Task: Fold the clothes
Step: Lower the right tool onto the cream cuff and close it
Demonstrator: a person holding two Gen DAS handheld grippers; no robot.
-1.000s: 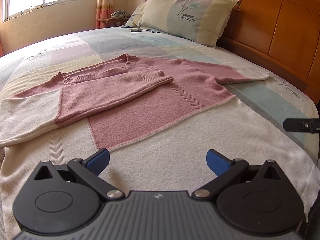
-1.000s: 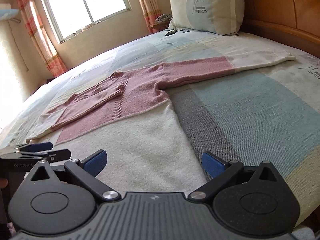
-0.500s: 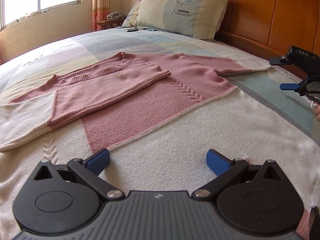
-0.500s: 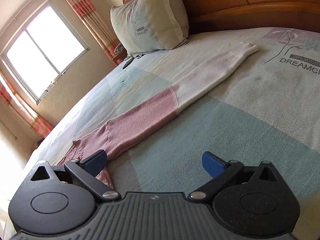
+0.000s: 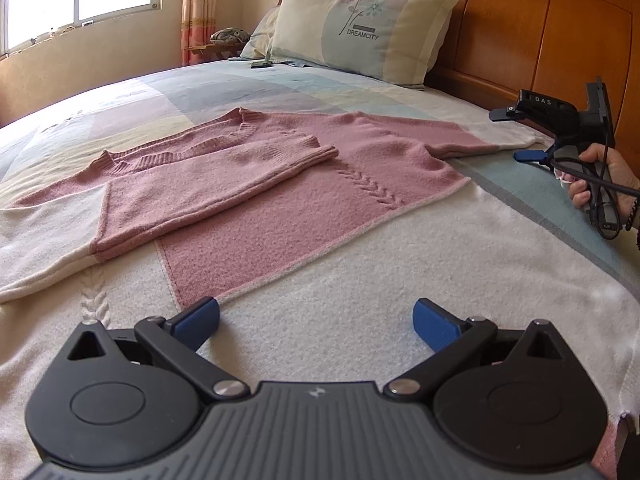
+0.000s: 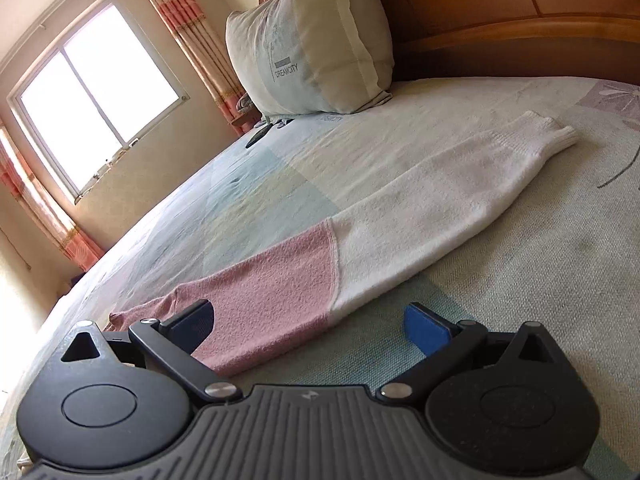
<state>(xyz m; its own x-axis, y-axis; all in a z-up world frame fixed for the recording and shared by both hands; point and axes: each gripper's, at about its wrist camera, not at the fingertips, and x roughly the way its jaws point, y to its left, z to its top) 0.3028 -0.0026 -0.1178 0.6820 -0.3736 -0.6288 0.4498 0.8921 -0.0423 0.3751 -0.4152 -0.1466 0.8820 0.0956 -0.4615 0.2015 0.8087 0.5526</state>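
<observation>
A pink and white knitted sweater (image 5: 280,200) lies flat on the bed, one sleeve folded across its chest. Its other sleeve (image 6: 400,232) stretches out toward the headboard and ends in a white cuff (image 6: 560,132). My left gripper (image 5: 316,316) is open, low over the sweater's white lower part, holding nothing. My right gripper (image 6: 316,324) is open too, with the sleeve's pink-to-white seam just ahead between its fingers. In the left wrist view a hand holds the right gripper (image 5: 514,135) beside the white cuff.
A pillow (image 5: 360,28) leans on the wooden headboard (image 5: 540,28) at the far end. A small dark object (image 5: 261,65) lies on the bedspread (image 5: 540,208) near the pillow. A window (image 6: 100,92) and curtains stand beyond the bed.
The right gripper has swung from beside the left gripper to the outstretched sleeve near the headboard and dropped low over it. The left gripper has shifted only slightly. Both stay open.
</observation>
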